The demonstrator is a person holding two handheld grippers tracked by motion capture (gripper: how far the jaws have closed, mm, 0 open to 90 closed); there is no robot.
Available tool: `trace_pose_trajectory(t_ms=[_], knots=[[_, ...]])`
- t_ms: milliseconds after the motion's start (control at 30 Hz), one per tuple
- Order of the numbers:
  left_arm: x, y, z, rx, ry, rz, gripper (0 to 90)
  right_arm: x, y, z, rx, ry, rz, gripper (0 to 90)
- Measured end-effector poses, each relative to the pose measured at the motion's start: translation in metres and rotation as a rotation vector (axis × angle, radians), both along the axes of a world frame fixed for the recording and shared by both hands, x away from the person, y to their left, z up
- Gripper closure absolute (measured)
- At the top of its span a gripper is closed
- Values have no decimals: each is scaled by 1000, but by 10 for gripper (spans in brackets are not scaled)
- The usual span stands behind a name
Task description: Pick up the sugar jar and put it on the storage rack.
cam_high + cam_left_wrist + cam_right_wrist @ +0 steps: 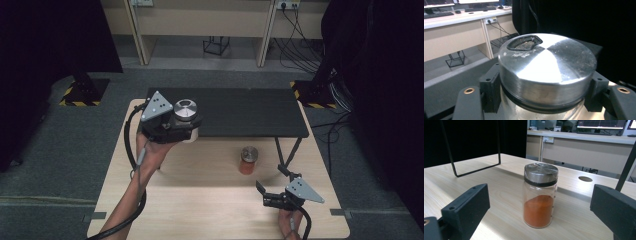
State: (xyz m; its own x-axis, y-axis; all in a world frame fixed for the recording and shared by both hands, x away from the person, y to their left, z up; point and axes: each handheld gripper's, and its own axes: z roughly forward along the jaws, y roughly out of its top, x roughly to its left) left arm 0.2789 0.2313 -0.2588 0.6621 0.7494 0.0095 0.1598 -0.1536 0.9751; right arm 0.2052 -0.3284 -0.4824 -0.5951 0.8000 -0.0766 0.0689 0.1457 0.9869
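Already lifted off the table (150, 200) in the clamped left gripper (187, 125): one jar (186, 111) at ten o'clock; still waiting at centre between the right gripper's (261, 192) parted jaws, untouched: the orange spice jar (248, 160).

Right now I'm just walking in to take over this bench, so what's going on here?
A person holds a gripper in each hand at a light wooden table. The left gripper is shut on a glass jar with a metal shaker lid, held above the table. The right gripper is open, facing a glass jar of orange powder standing on the table.
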Motion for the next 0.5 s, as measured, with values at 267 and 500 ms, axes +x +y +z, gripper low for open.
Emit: trace_pose_trajectory(t_ms=[267,500], knots=[[27,-13,3,-4,12,90,315,0,-1,0,7,-1,4,26],[45,-20,-2,6,19,178,316,1,0,0,5,-1,11,26]])
